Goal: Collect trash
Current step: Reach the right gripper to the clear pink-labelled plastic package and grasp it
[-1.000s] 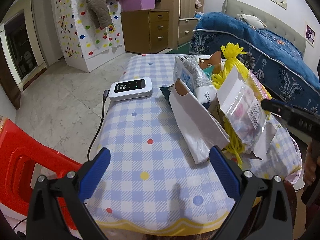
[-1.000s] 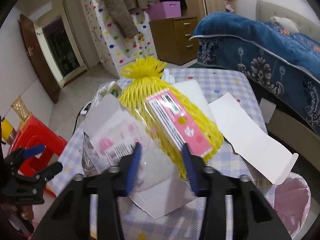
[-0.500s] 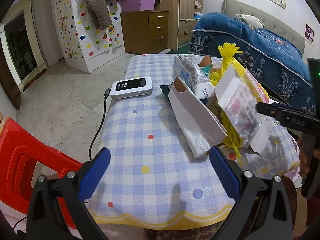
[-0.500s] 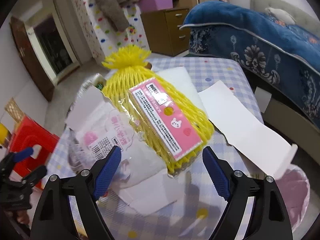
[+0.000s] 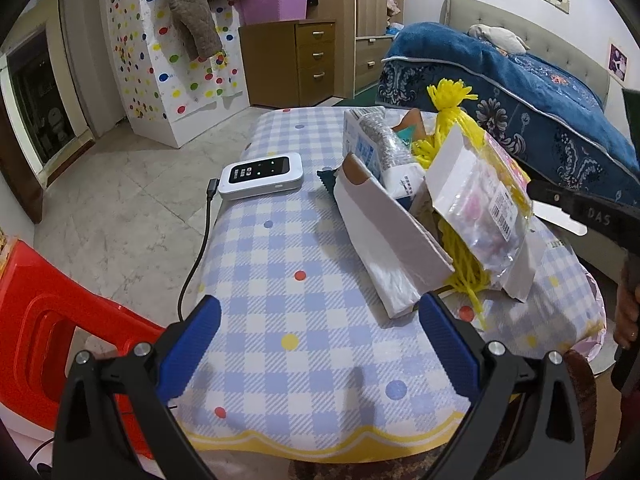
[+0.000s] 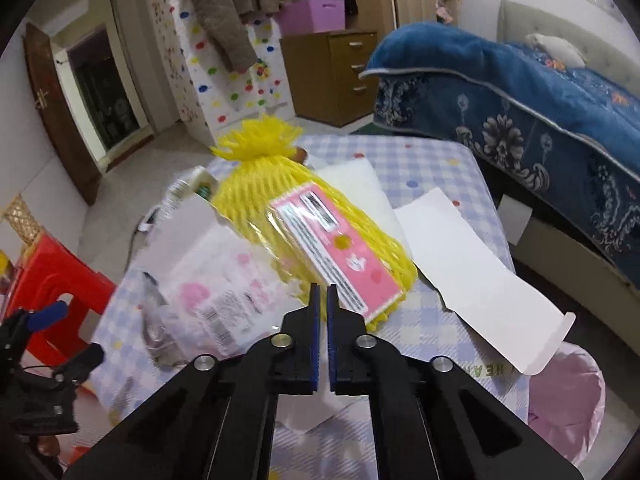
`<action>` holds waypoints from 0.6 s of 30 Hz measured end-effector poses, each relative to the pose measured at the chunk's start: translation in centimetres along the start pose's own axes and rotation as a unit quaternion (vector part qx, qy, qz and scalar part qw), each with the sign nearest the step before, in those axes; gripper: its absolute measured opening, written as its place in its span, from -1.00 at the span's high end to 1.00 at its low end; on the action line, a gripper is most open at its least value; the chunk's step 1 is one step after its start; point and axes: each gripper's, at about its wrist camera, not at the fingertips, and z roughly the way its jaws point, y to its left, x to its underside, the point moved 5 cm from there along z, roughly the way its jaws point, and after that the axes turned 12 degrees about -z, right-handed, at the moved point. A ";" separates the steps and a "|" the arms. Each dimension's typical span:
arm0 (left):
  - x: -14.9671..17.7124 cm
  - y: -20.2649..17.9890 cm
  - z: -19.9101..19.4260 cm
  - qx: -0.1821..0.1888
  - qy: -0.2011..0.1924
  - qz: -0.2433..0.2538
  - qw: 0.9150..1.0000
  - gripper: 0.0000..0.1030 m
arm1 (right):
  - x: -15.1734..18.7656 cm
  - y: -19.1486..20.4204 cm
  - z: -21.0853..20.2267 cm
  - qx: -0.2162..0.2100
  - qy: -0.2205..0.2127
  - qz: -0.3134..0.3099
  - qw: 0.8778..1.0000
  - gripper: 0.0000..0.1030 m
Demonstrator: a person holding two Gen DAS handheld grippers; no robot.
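Note:
A pile of trash lies on the checked tablecloth (image 5: 280,280): a yellow foam net (image 6: 280,184) with a pink label (image 6: 340,256), a clear printed packet (image 6: 216,292), a white paper sleeve (image 5: 384,236), a crushed bottle (image 5: 384,140) and a long white card strip (image 6: 480,272). My right gripper (image 6: 322,294) is shut, its tips at the near edge of the yellow net; I cannot tell whether they pinch it. My left gripper (image 5: 318,308) hangs open over the near end of the table, holding nothing. A pink-lined bin (image 6: 568,396) stands beside the table at the lower right.
A white device (image 5: 260,176) with a black cable lies on the table's left side. A red stool (image 5: 48,320) stands left of the table. A bed with a blue blanket (image 5: 520,92) runs along the right. Drawers and a dotted cabinet stand at the back.
The right jaws went from partly closed at the packet to wide open, then snapped shut at the yellow net's edge. The left gripper has not moved.

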 end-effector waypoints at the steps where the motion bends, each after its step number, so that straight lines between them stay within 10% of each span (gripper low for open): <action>1: 0.0 0.0 -0.2 0.000 -0.002 0.001 1.000 -0.87 | -0.2 0.1 -0.3 0.002 -0.002 -0.004 1.000 0.98; 3: 0.0 0.0 -0.5 -0.001 -0.007 0.002 1.000 -0.87 | -0.4 0.5 -0.9 0.001 -0.002 -0.011 1.000 0.78; 6: -0.1 0.4 -1.0 -0.003 -0.012 -0.002 1.000 -0.87 | 0.1 1.9 -1.4 -0.004 0.003 -0.033 0.999 -0.36; 18: 0.0 4.3 -1.2 -0.024 -0.013 -0.041 0.999 -0.87 | 2.1 9.9 2.2 0.064 0.015 -0.152 0.986 -0.59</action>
